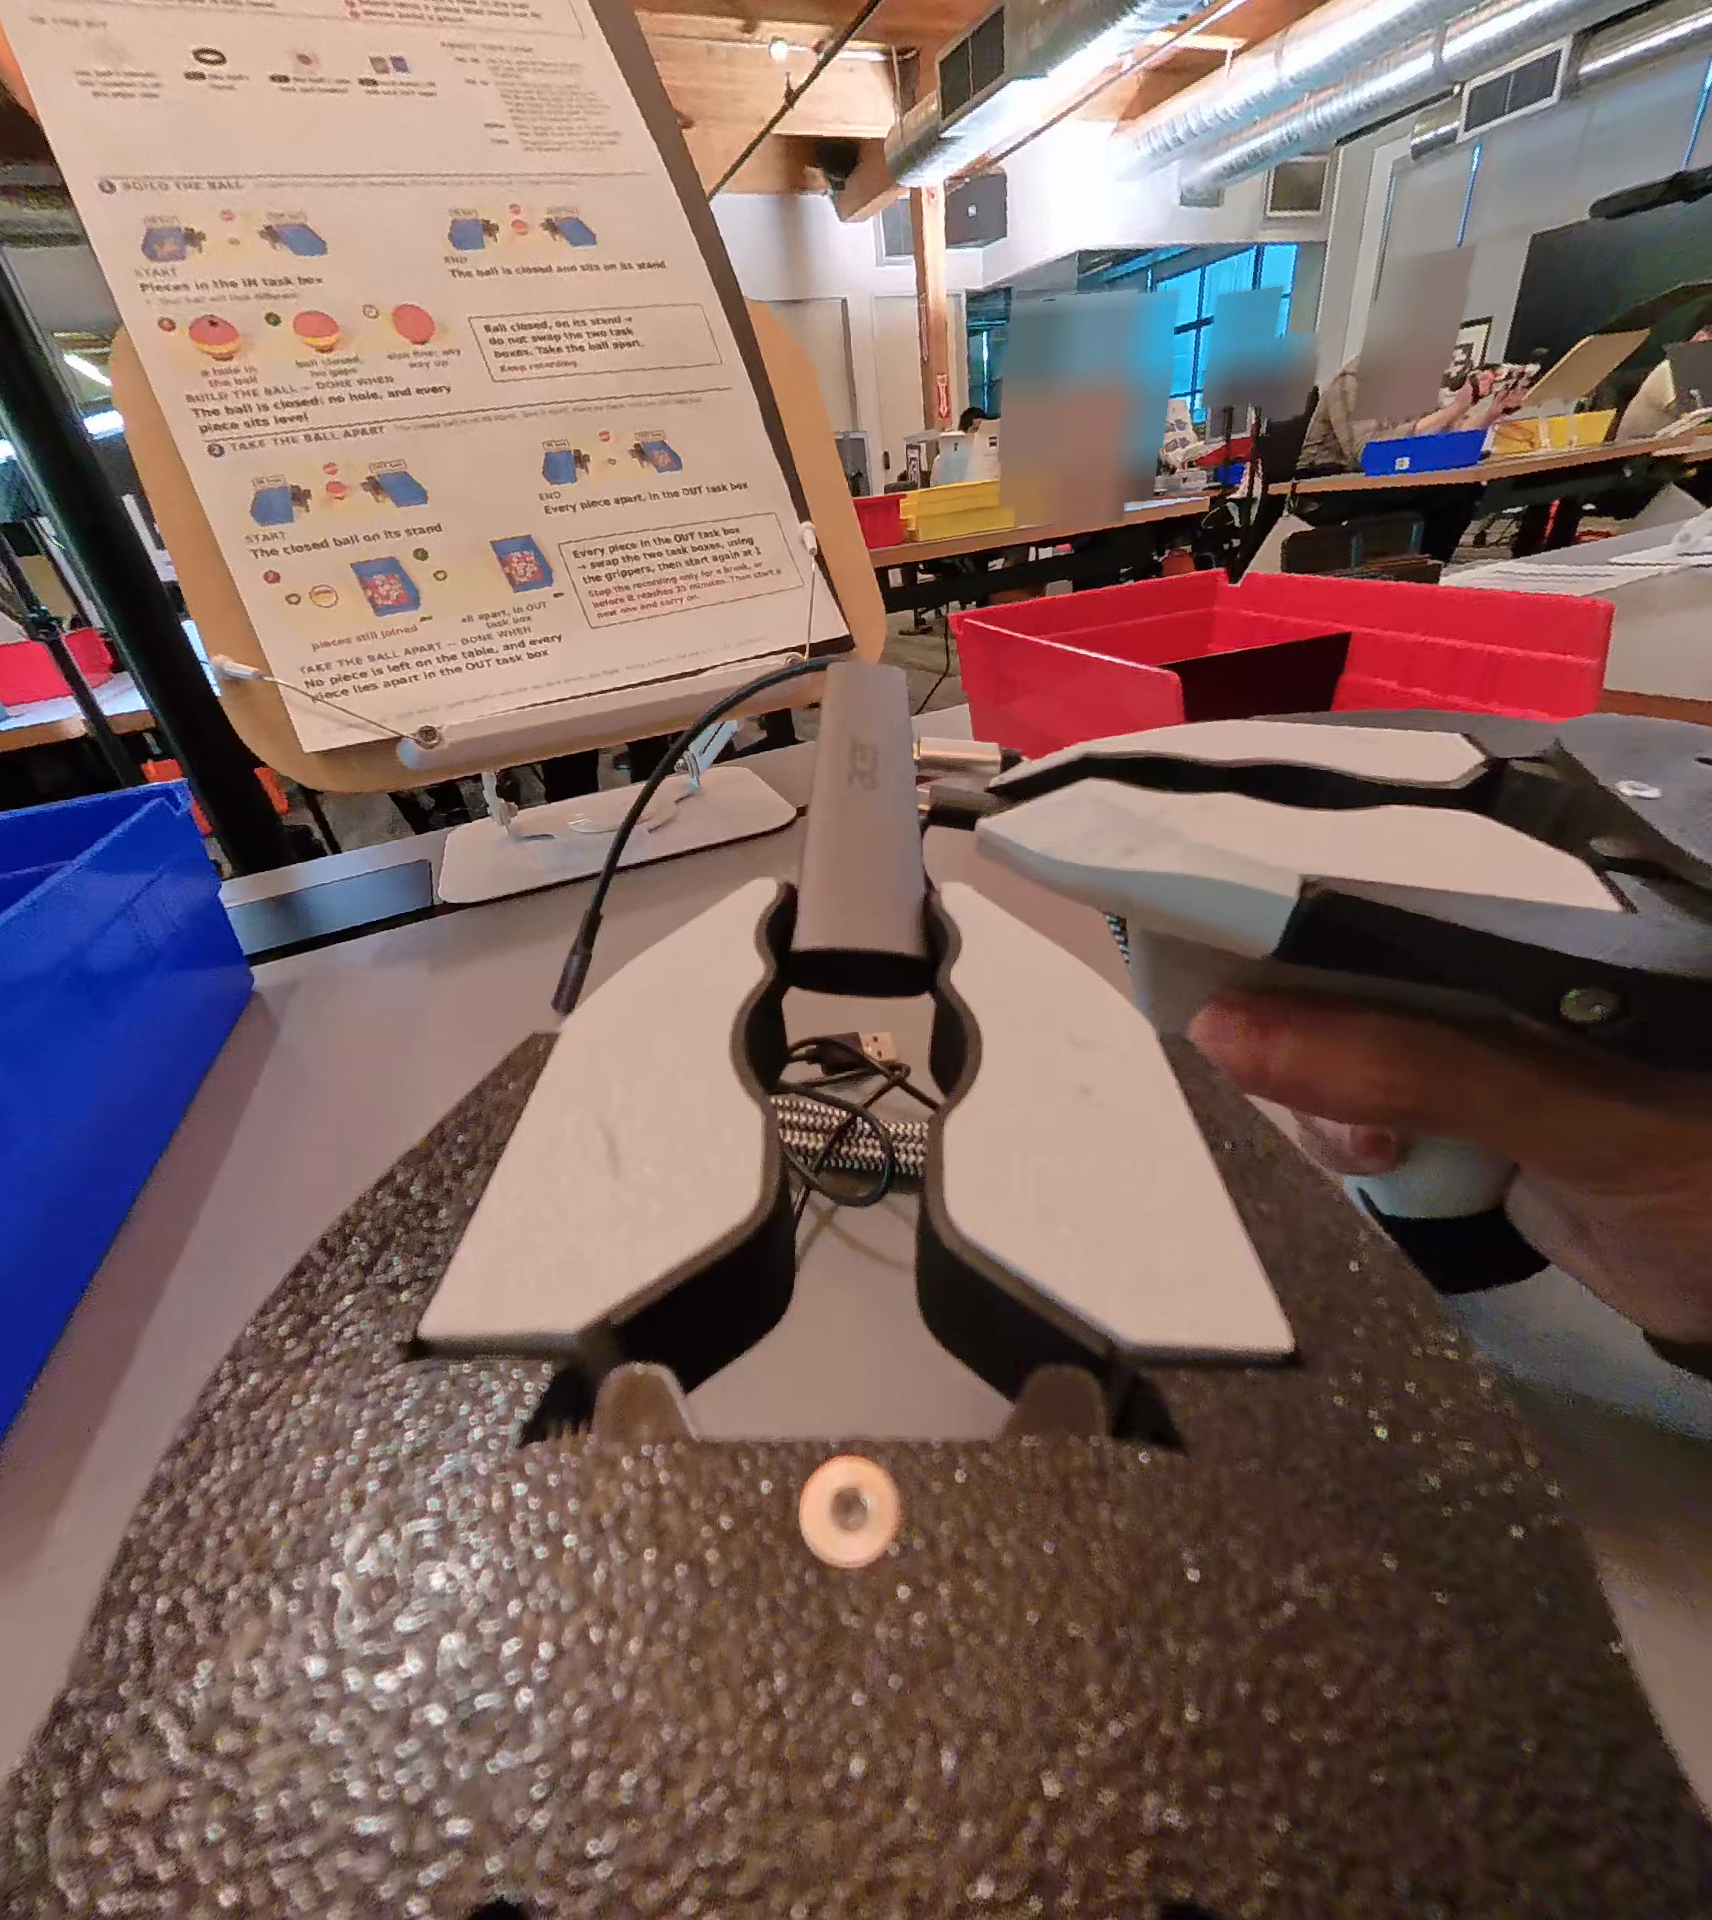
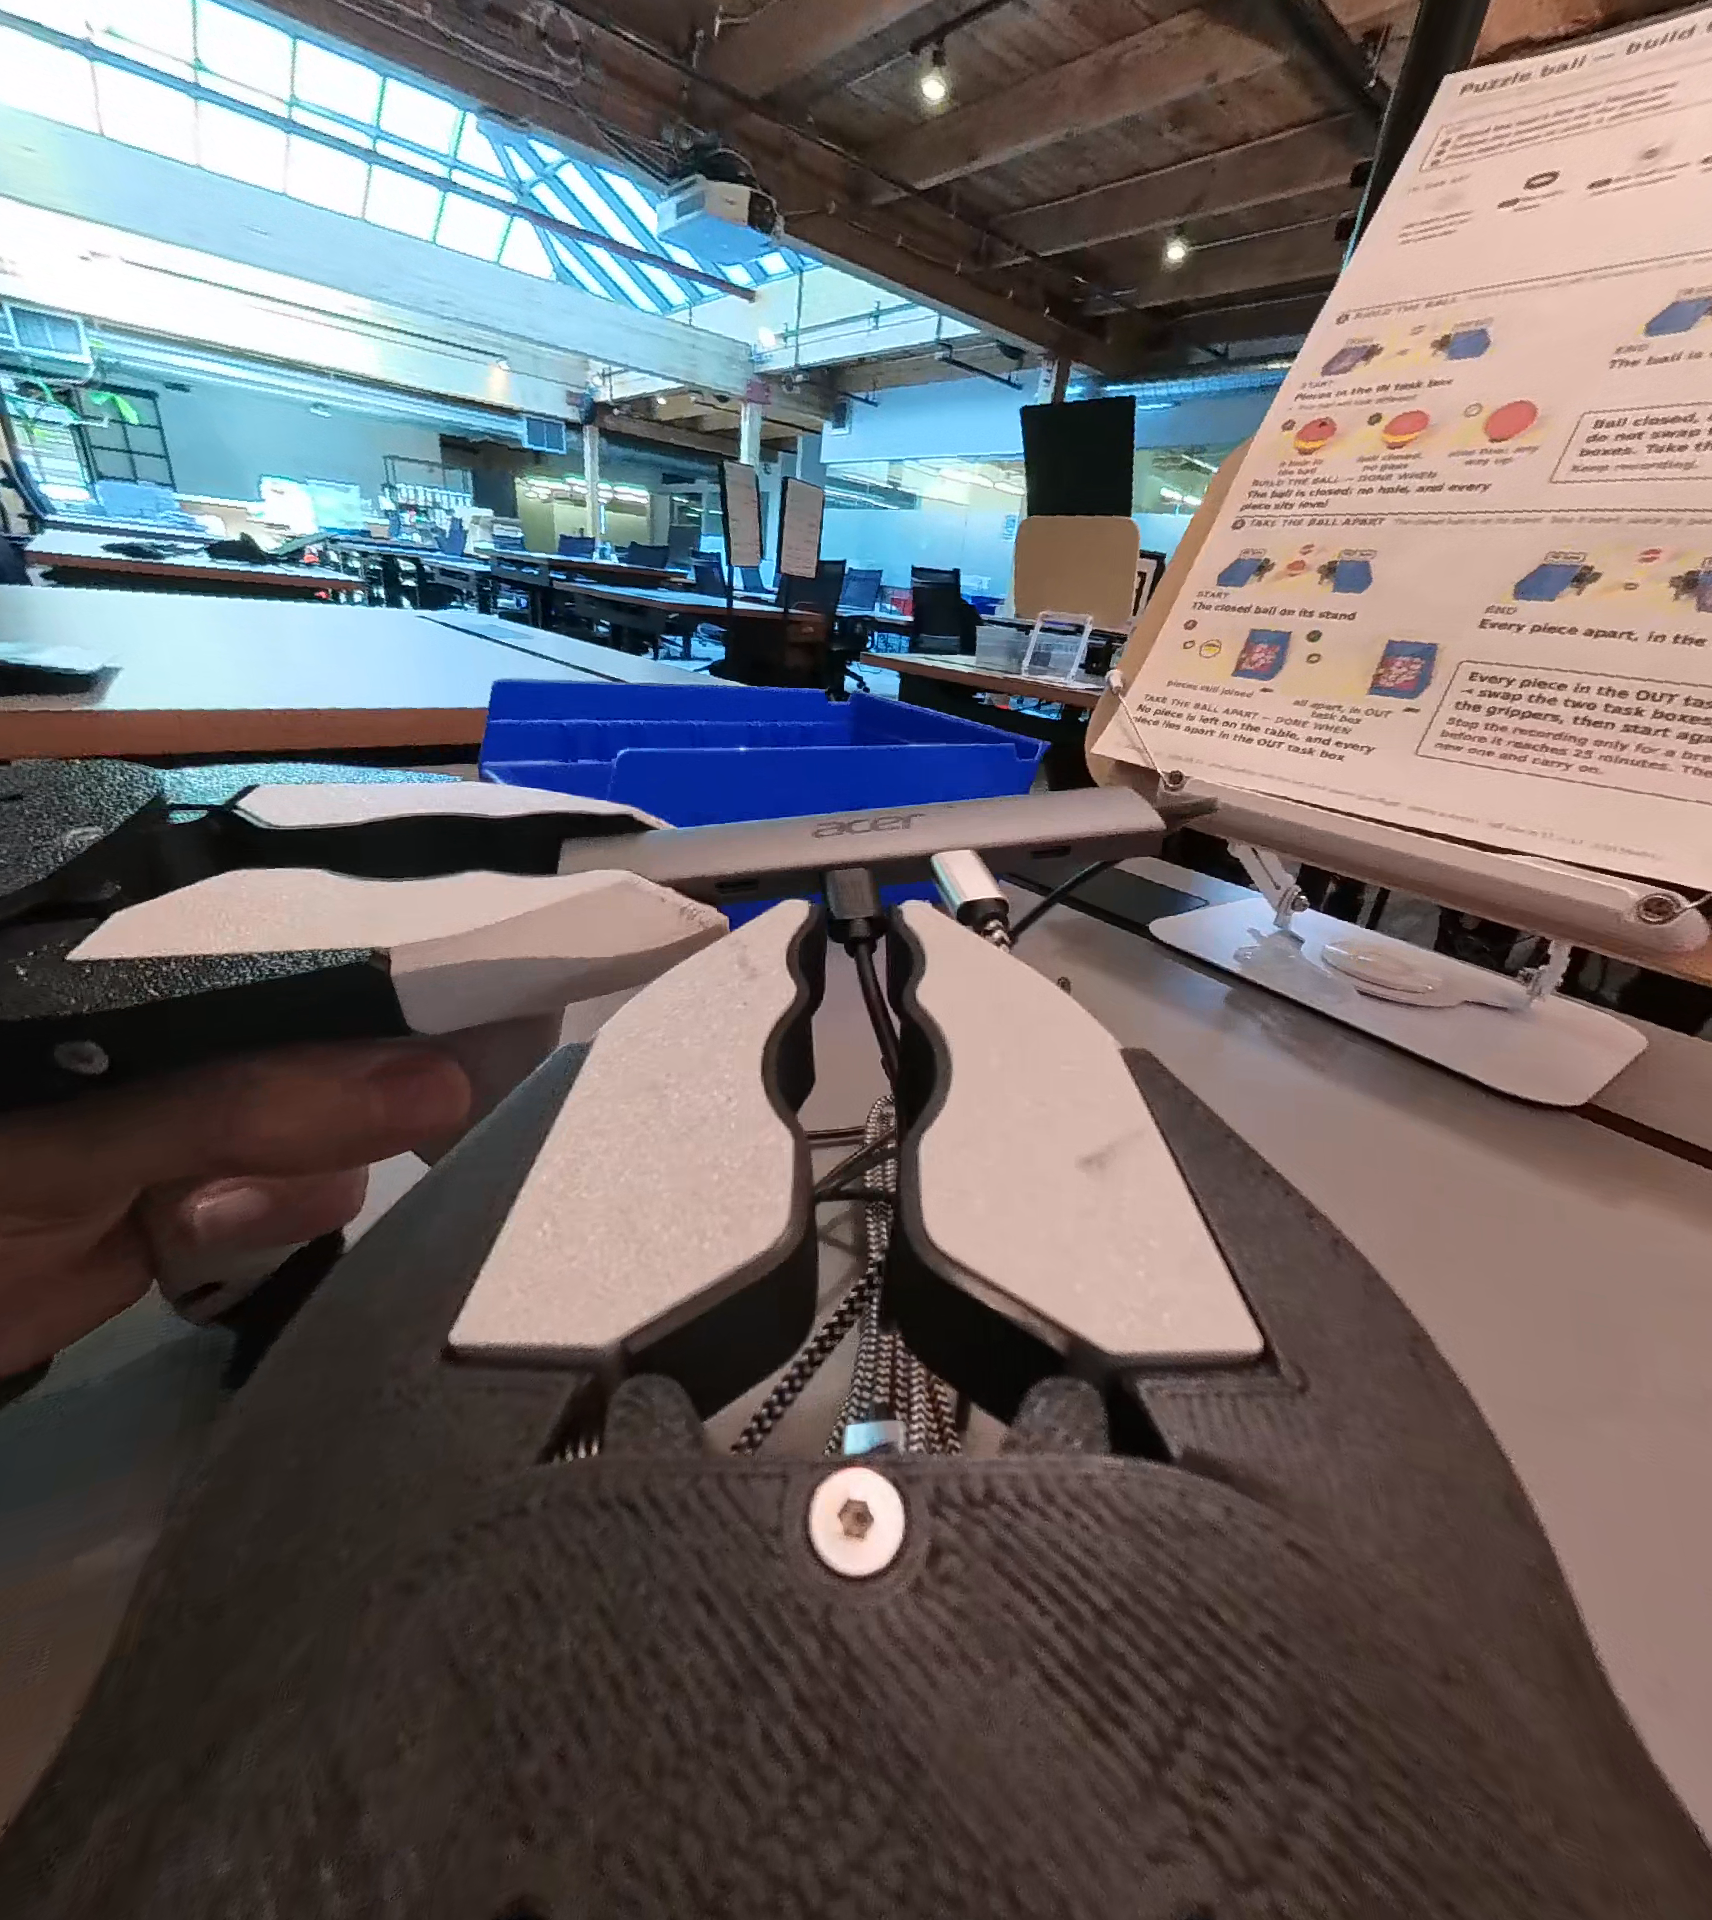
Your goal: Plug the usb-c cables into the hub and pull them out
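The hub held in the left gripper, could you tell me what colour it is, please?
The hub is a plain grey metal bar, seen best in the right wrist view.

1 hub (image 2: 862,831), 2 plugs in it, 2 tools, 1 blue bin (image 2: 758,743), 1 red bin (image 1: 1278,644).

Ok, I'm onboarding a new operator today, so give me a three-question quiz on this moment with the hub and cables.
1. True or false: the left gripper is shut on one end of the hub.
2. Multiple choice: the right gripper is closed on A) the silver plug, B) the black plug, C) the blue bin.
3. Fill in: in the right wrist view, the number of plugs seated in the hub's side is ___.

Key: 1 true; 2 B; 3 two.
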### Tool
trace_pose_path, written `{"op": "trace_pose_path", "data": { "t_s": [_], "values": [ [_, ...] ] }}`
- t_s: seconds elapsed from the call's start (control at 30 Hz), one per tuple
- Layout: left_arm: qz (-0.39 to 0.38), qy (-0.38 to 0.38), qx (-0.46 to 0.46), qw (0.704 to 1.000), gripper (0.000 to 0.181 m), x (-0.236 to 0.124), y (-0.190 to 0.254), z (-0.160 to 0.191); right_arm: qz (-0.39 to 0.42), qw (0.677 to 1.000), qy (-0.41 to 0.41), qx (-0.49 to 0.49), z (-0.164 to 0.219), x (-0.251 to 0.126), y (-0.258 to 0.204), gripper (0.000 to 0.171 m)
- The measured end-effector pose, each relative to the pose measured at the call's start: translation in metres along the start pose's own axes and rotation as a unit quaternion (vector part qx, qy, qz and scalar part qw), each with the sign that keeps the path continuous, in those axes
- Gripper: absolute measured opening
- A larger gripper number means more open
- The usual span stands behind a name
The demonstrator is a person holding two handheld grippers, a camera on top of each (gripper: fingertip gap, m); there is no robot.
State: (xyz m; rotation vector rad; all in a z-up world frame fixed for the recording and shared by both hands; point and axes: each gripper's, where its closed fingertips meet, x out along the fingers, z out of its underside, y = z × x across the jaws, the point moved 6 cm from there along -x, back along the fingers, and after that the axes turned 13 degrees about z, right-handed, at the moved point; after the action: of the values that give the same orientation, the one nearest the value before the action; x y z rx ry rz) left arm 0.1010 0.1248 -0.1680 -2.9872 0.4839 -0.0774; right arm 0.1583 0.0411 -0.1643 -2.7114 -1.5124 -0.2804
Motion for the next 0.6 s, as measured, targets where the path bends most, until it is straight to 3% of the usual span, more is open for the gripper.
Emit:
{"op": "trace_pose_path", "data": {
  "t_s": [0.6],
  "values": [
    [0.007, -0.018, -0.027, 0.999, 0.023, 0.0011, -0.0027, 0.0065, 0.007, 1.000, -0.011, -0.024, 0.0046, 0.0022, -0.0007, 0.010]
  ]
}}
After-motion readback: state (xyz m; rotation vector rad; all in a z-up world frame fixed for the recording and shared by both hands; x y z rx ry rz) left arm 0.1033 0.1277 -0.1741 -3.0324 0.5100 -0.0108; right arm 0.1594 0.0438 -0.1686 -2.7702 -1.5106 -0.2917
